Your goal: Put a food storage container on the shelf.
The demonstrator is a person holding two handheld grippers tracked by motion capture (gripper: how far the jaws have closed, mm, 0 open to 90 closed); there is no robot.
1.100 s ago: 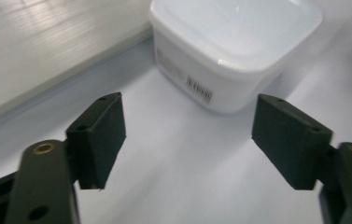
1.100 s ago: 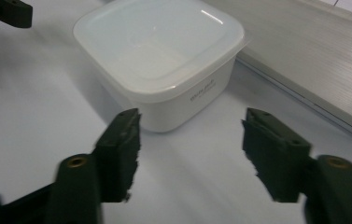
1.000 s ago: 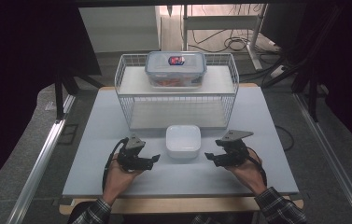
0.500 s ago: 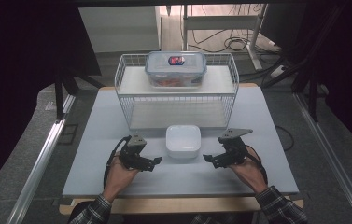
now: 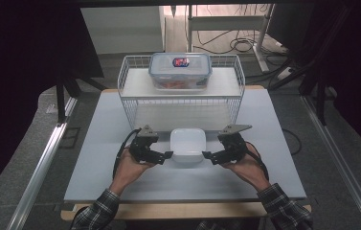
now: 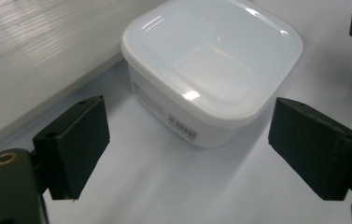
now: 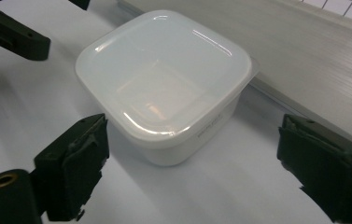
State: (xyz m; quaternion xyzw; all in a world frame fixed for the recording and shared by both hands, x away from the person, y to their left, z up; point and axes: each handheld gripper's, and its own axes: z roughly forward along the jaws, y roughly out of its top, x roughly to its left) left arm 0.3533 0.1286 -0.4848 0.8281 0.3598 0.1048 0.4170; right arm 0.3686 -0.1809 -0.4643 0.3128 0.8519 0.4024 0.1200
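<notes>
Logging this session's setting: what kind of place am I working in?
Probably a lab or test workspace, not a kitchen: a bare grey table ringed by dark curtains, loose cables on the floor, and a white wire rack staged beside a lidded white container.

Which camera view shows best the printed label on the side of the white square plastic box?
The left gripper view: the white square plastic box fills it, its label strip facing the camera. The right gripper view shows only faint side print; in the high view the box is small, seen from above.

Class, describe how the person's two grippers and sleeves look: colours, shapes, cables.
Both the left gripper and the right gripper are black, with two blocky jaws and a trailing black cable. The right one carries a grey three-cornered plate. The sleeves are dark plaid.
</notes>
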